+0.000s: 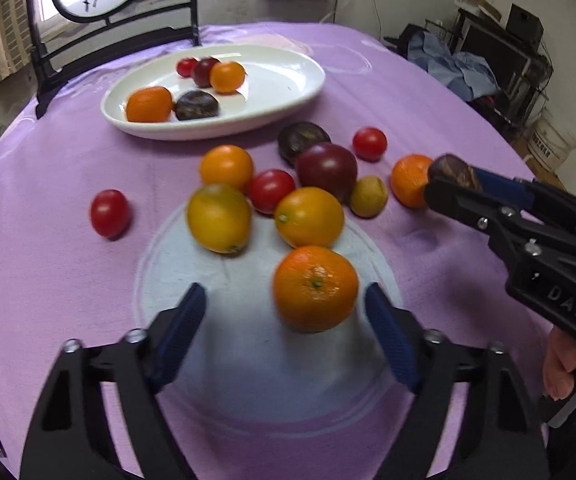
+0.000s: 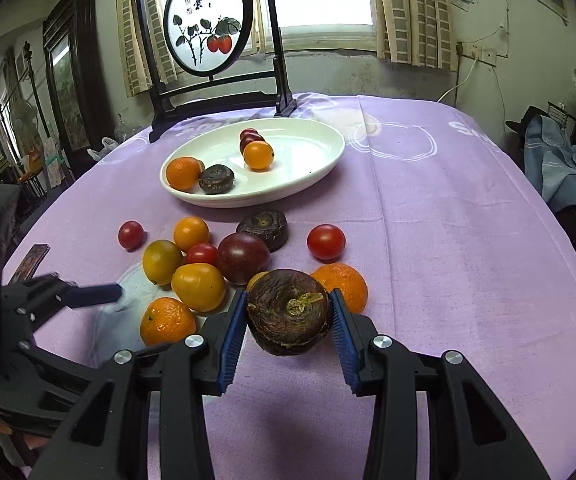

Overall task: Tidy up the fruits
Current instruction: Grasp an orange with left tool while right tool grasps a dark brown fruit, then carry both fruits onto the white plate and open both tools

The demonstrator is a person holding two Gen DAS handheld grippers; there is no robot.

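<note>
Yellow fruit mostly hidden behind dark fruit.

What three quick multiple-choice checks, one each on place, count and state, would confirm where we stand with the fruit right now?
1. Where does the white oval plate sit?
A. In front of the round painted screen
B. At the table's near edge
C. Under the left gripper

2. How many fruits lie on the plate?
A. Two
B. Five
C. Nine

3. What is the right gripper doing?
A. Open over the cloth
B. Shut on a dark brown fruit
C. Shut on an orange

Answers:
1 A, the plate lies on the purple tablecloth just before the screen's stand.
2 B, the left wrist view shows two orange, two dark and one red fruit there.
3 B, its jaws press both sides of the brown fruit, while the left gripper is open around a mandarin.
</note>
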